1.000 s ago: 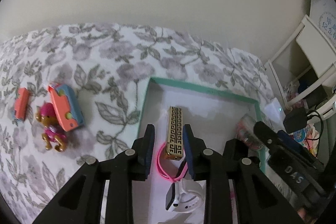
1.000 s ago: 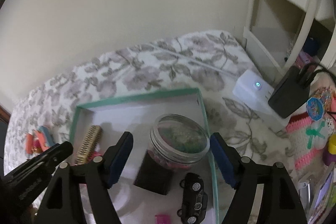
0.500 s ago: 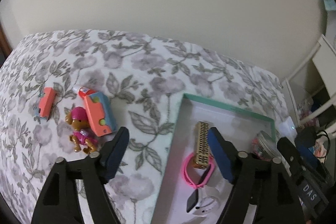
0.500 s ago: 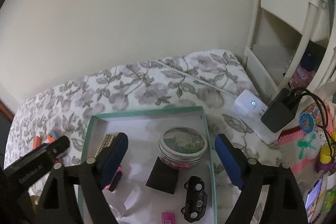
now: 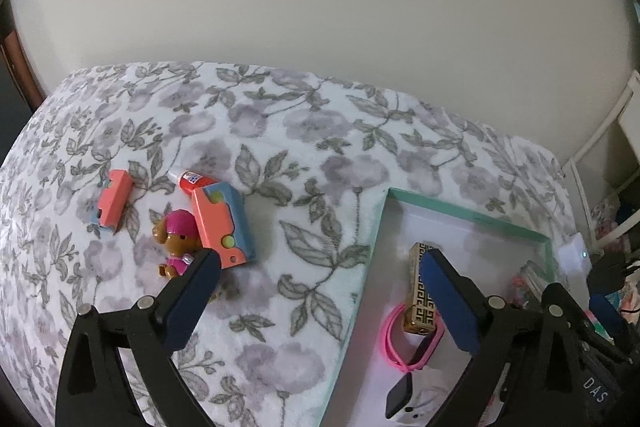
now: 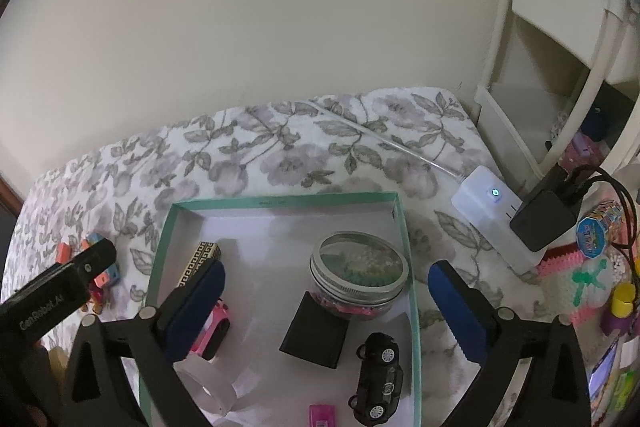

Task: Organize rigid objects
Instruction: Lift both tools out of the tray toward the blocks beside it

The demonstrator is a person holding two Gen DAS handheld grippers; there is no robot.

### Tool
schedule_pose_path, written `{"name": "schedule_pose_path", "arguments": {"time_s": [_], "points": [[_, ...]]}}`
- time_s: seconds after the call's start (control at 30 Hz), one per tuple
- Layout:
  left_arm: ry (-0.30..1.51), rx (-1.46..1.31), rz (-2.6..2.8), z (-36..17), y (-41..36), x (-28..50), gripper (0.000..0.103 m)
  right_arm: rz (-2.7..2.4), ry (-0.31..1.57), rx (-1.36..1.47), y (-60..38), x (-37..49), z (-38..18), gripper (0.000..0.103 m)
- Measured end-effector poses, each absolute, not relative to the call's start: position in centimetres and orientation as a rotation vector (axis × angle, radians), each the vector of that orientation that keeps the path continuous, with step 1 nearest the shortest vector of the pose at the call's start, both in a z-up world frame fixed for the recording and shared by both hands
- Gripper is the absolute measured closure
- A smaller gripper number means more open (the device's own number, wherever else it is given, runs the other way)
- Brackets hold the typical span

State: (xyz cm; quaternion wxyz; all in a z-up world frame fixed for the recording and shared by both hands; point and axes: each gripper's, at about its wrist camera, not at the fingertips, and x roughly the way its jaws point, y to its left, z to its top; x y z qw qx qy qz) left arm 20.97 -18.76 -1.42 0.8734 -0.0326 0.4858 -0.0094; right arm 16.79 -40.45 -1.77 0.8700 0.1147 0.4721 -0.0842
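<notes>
- The left gripper (image 5: pixel 318 279) is hanging over the floral blanket (image 5: pixel 280 147), its jaws having just been opening and now standing wide apart with nothing between them.
- The gold patterned bar (image 5: pixel 420 287) is lying flat in the teal-rimmed box (image 5: pixel 460 209), at about 3 o'clock from the left gripper's midpoint, partly behind its right finger and clear of both pads.
- A pink band (image 5: pixel 394 341) is lying looped around the bar's near end, with a smartwatch (image 5: pixel 400 397) at 6 o'clock from it.
- Outside the box, at 9 to 10 o'clock, an orange and blue block (image 5: pixel 222 223), a toy figure in a pink cap (image 5: pixel 178 241), a smaller orange block (image 5: pixel 112 201) and a red and white tube (image 5: pixel 190 179) are resting on the blanket.
- The right gripper (image 6: pixel 326 301) is poised over the box, jaws just opened to full width and holding nothing.
- The lidded glass jar (image 6: pixel 358 275) is standing upright between the fingers, untouched by either pad.
- A black square (image 6: pixel 314 333) is sitting at the jar's 7 o'clock, and a black toy car (image 6: pixel 378 373) at its 6 o'clock.
- A white power strip (image 6: pixel 486 213) is lying on the blanket at 2 o'clock from the box.
</notes>
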Motion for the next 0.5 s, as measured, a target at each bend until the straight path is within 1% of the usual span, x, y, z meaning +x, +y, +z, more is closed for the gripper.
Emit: {"name": "schedule_pose_path", "arguments": {"time_s": [0.17, 0.5], "points": [[1.013, -0.072, -0.010, -1.45, -18.54, 21.06, 0.003, -0.197, 0.999, 0.238, -40.47, 16.91, -2.10, 0.000], [0.950, -0.032, -0.002, -0.57, -18.28, 21.01, 0.003, -0.145, 1.001, 0.269, -39.93, 16.94, -2.12, 0.000]]}}
